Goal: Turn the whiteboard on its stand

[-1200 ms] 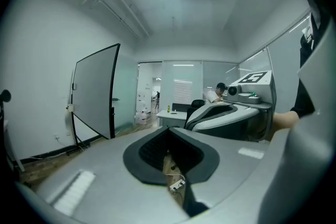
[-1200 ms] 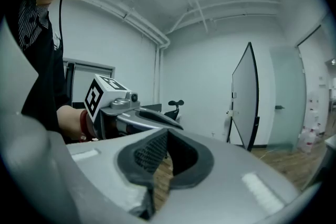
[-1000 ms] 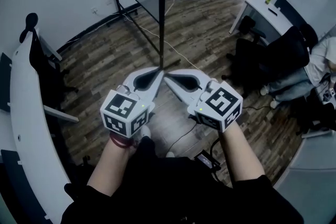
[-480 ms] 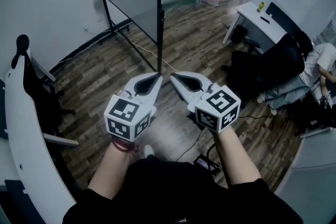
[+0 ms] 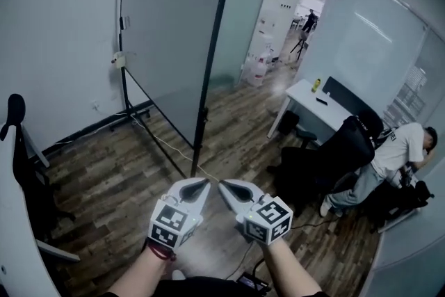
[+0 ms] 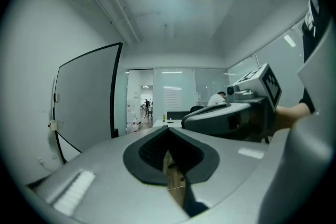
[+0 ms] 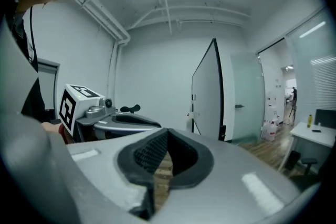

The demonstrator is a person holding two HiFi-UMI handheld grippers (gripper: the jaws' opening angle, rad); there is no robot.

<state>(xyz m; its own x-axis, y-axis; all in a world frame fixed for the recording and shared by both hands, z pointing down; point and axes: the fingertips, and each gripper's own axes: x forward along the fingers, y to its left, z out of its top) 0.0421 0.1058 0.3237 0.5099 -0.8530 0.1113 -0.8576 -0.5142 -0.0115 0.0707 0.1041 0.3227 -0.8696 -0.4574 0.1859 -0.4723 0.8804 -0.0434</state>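
Observation:
The whiteboard stands upright in its black frame on a black stand, seen nearly whole in the head view. Both grippers hover low in that view, short of the stand's near post and touching nothing. My left gripper is shut and empty, and so is my right gripper beside it. In the left gripper view, the board lies ahead to the left, past the closed left gripper. The right gripper view has the board almost edge-on beyond the right gripper.
A white desk and a black office chair stand to the right, with a seated person further right. A curved white counter runs along the left. A cable crosses the wooden floor. The doorway behind has water bottles.
Both grippers have drawn back from the whiteboard's near edge post, which their tips flanked before. The head view has lifted, so the whole board now shows further off.

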